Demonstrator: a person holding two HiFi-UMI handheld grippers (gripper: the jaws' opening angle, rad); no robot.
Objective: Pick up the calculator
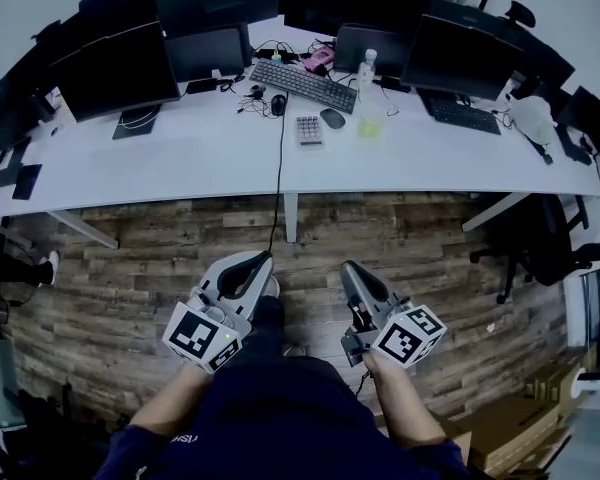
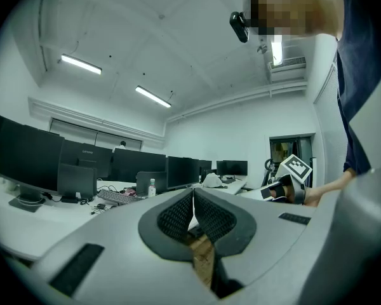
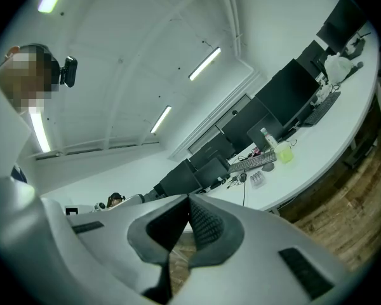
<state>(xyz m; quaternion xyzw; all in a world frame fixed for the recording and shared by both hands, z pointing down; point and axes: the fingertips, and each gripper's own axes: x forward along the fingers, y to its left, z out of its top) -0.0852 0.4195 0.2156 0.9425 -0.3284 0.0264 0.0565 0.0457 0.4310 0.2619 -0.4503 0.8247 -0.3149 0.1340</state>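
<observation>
The calculator is a small grey keypad lying flat on the white desk, just in front of the black keyboard. In the right gripper view the calculator shows far off on the desk. Both grippers hang low over the wooden floor, well short of the desk. My left gripper is shut with nothing in it, and its pads meet at the tip. My right gripper is shut and empty too, its tips pointing toward the desk.
A dark mouse, a green cup and a bottle stand right of the calculator. Monitors line the desk's back. A black cable drops over the front edge. An office chair and cardboard boxes are at the right.
</observation>
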